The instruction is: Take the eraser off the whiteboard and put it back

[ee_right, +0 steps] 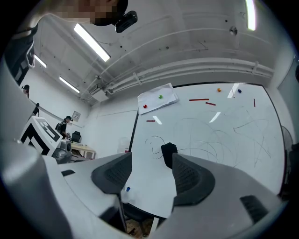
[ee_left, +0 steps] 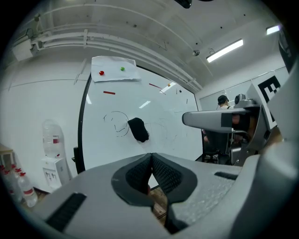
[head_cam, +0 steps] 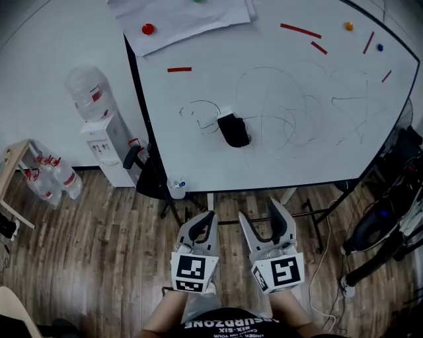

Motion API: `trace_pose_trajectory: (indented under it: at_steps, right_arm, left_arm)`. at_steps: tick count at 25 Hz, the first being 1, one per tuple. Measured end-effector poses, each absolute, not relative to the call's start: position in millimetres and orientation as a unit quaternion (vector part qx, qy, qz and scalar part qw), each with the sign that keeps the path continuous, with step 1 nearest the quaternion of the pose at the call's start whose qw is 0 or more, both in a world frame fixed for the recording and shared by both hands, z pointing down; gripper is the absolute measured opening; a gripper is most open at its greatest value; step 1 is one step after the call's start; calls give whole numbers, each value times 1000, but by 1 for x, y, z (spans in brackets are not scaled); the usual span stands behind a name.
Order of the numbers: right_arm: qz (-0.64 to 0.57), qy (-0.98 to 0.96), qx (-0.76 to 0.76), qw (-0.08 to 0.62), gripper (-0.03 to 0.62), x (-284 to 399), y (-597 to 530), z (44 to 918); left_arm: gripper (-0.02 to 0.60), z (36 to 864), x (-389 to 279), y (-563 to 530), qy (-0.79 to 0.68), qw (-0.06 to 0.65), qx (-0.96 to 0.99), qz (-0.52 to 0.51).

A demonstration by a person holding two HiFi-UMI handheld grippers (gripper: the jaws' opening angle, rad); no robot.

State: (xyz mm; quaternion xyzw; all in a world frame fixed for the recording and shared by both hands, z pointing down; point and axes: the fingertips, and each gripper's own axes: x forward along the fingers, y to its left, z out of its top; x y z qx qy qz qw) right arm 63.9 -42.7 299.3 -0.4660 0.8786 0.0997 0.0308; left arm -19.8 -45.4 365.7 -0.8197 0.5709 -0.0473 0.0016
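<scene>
A wood floor [head_cam: 86,251] runs up to a white wall, and a big whiteboard [head_cam: 284,152] on a stand fills the upper head view. A water cooler [head_cam: 106,142] stands just left of the board, with bottles [head_cam: 56,177] further left by a small table. A paper sheet [head_cam: 178,16] hangs at the board's top left corner under a red magnet [head_cam: 148,29], and short red strips and faint scribbles are scattered over the board. The black eraser [head_cam: 233,130] sits on the board's face, left of centre, next to a dark scribble, well apart from both grippers. The grippers are held side by side low in the head view, near the person's body and pointing toward the board. The left gripper [ee_left: 150,161] has its jaws pressed together with nothing between them. The right gripper [ee_right: 152,170] has its jaws spread wide and empty; in its own view the far-off eraser shows through the gap, close to the right-hand jaw.
</scene>
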Motion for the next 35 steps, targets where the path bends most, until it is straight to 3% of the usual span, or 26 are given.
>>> trace_pose_trajectory:
  at_steps: [35]
  right_arm:
    - [132, 843, -521, -7, 262, 7, -193, 298]
  left_arm:
    - [8, 377, -85, -161, 542, 0, -838, -58]
